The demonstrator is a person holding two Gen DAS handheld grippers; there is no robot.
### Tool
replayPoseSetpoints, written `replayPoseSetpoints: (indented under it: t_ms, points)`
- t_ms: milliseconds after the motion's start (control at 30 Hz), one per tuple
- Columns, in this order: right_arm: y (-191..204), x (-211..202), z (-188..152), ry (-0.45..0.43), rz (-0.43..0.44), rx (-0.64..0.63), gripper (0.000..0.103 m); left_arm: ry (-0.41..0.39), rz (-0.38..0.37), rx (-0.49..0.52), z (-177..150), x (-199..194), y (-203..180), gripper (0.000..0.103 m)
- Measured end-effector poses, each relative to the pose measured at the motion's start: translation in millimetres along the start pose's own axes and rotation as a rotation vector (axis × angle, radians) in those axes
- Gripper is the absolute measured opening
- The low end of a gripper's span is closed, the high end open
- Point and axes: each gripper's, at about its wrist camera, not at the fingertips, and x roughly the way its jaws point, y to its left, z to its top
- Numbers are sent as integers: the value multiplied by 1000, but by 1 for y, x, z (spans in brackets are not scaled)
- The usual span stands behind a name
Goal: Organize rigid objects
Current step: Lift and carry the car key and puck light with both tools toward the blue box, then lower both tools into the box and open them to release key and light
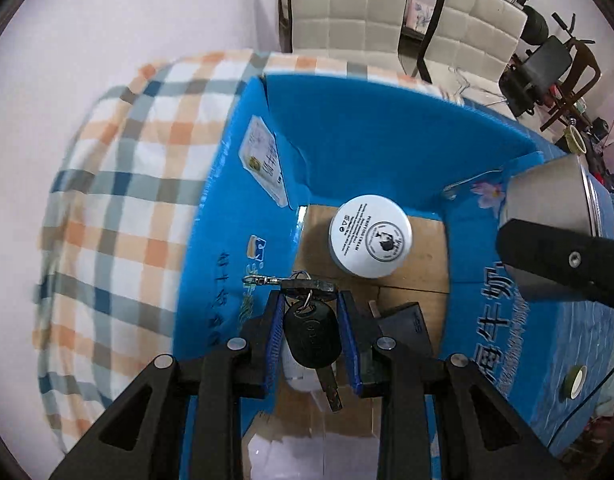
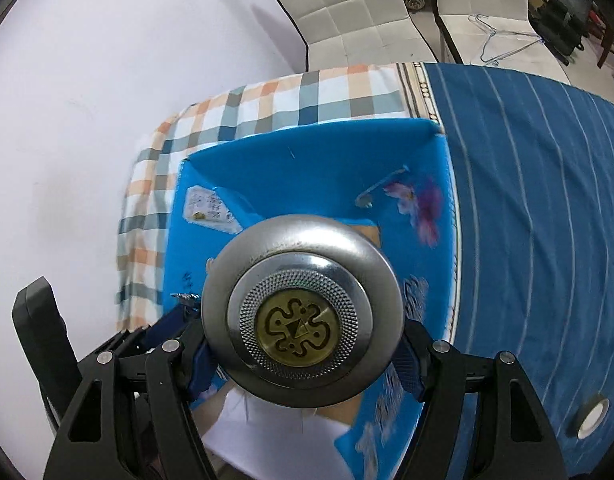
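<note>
My left gripper [image 1: 310,308] holds a bunch of keys [image 1: 311,334] with a black fob between its blue pads, over the open blue cardboard box [image 1: 347,140]. A white cream jar [image 1: 370,236] and a dark flat object [image 1: 405,322] lie on the box's brown bottom. My right gripper [image 2: 303,354] is shut on a steel canister [image 2: 303,330], bottom end towards the camera, held over the same box [image 2: 307,160]. The canister also shows in the left wrist view [image 1: 551,216] at the box's right side.
The box stands on a bed with a checked sheet [image 1: 119,184] and a blue striped cover [image 2: 527,200]. A tape roll [image 2: 593,416] lies on the cover. A purple flower clip [image 2: 421,204] sits on the box flap. White chairs [image 1: 347,4] stand behind.
</note>
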Motion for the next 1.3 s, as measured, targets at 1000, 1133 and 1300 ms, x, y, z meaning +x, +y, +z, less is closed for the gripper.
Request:
replayPoseSetpoints:
  t_ms: [1000, 1133, 1300]
  points:
    - [10, 113, 30, 94, -340, -28, 74, 127, -20, -30, 10, 68, -2, 25]
    - [7, 122, 34, 145, -319, -33, 74, 129, -16, -32, 11, 71, -1, 25]
    - [0, 130, 46, 183, -320, -36, 75, 158, -15, -34, 18, 73, -2, 25]
